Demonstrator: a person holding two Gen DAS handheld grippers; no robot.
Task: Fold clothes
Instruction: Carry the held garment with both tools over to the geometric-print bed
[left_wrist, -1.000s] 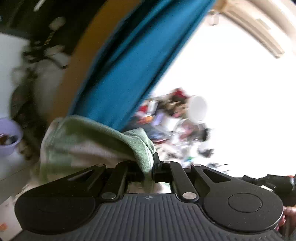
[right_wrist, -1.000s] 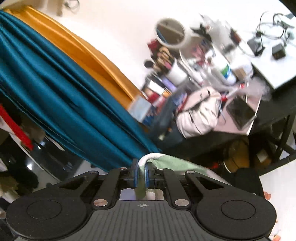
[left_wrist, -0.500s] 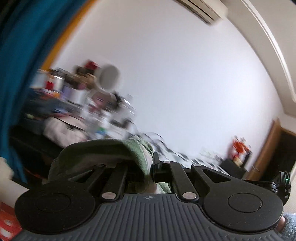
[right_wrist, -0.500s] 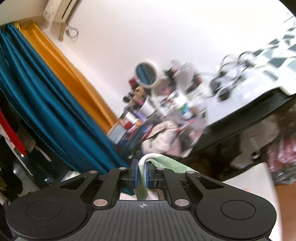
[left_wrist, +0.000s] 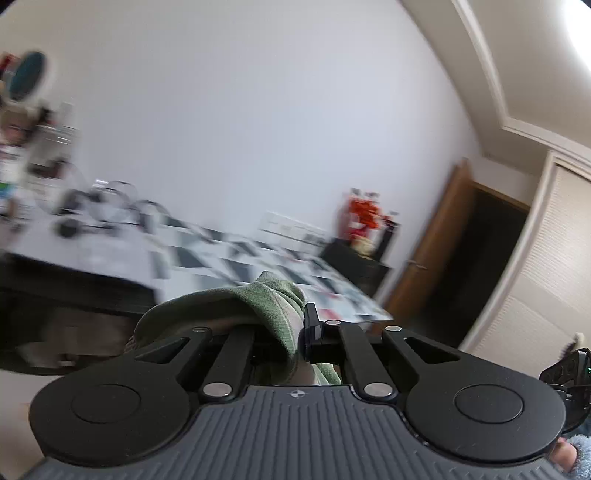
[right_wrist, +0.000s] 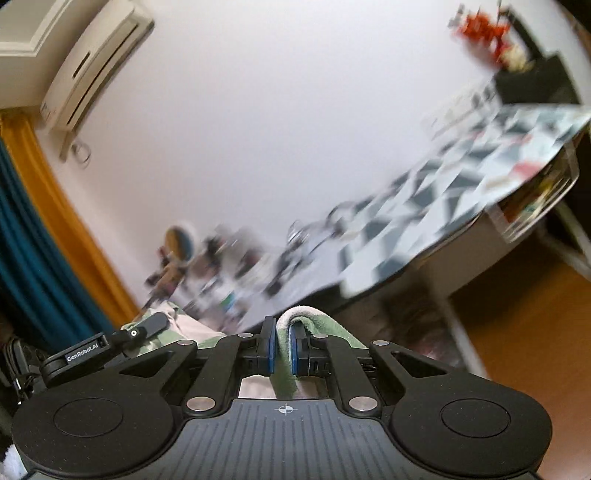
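**Both grippers hold the green cloth up in the air**

The left gripper (left_wrist: 295, 332) is squeezed tight on a fold of the green cloth (left_wrist: 258, 299). The cloth bunches up over the left finger and hangs down between the two fingers. Only the right finger shows; the cloth hides the other one.

The right gripper (right_wrist: 282, 349) is also pinching the green cloth (right_wrist: 314, 319). Its two blue pads (right_wrist: 271, 350) press on a thin fold from both sides. The fold has a white edge on top. The cloth drapes away to the right of the fingers.

In the right wrist view, part of the left gripper (right_wrist: 110, 343) sits low on the left, and more of the cloth lies behind it.

So the cloth is up off the table, held by both grippers, one at each spot.

Behind them is a table with a black, grey and white checked cover (left_wrist: 258, 254). It is blurry. At one end there are lots of small things, with a round mirror (right_wrist: 181, 242) standing among them, but they are too blurry to name. I cannot make out any boxes or baskets.

A small black cabinet (left_wrist: 354, 262) has something red (left_wrist: 364, 214) on top. There is a brown door (left_wrist: 436, 240), a blue curtain (right_wrist: 29, 266) with an orange one (right_wrist: 66, 229) beside it, and an air conditioner (right_wrist: 88, 62) high on the white wall.
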